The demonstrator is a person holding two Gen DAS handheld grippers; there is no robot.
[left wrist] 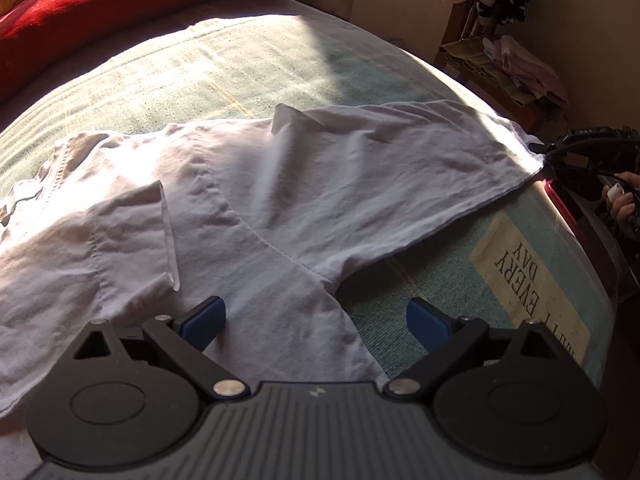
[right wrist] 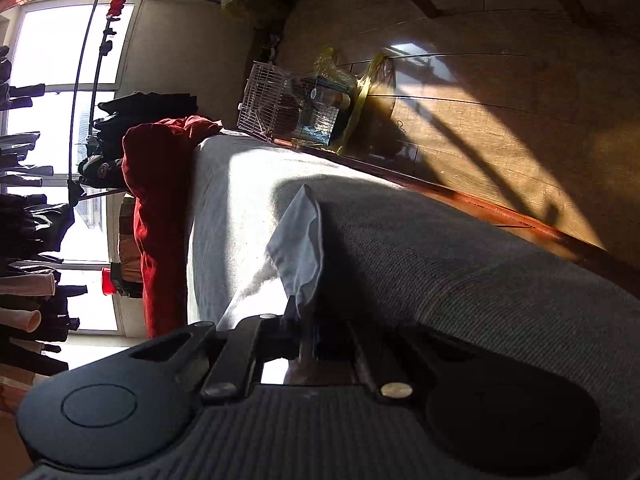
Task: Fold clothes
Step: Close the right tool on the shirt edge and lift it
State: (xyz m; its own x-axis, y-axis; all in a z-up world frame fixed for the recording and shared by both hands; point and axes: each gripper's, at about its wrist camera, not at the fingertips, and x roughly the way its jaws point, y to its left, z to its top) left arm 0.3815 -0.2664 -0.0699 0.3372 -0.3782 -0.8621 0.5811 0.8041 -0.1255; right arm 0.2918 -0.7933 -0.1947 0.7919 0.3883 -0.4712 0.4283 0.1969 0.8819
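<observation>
A white T-shirt (left wrist: 280,184) lies spread and creased across the bed, one sleeve folded inward at the left. My left gripper (left wrist: 316,320) hovers open over the shirt's near sleeve, its blue pads wide apart and holding nothing. At the far right edge of the bed my right gripper (left wrist: 540,152) pinches the shirt's hem corner. In the right wrist view, which is rolled sideways, the right gripper (right wrist: 306,332) is shut on a bunched corner of the white shirt (right wrist: 300,248) that rises from between its fingers.
The bed has a green striped cover (left wrist: 200,68) with a printed label (left wrist: 532,280). A red blanket (left wrist: 100,4) lies at the far left. A wooden chair with folded clothes (left wrist: 512,68) stands beyond the bed. A wire cage (right wrist: 288,104) sits on the wooden floor; a clothes rack (right wrist: 36,200) stands by the window.
</observation>
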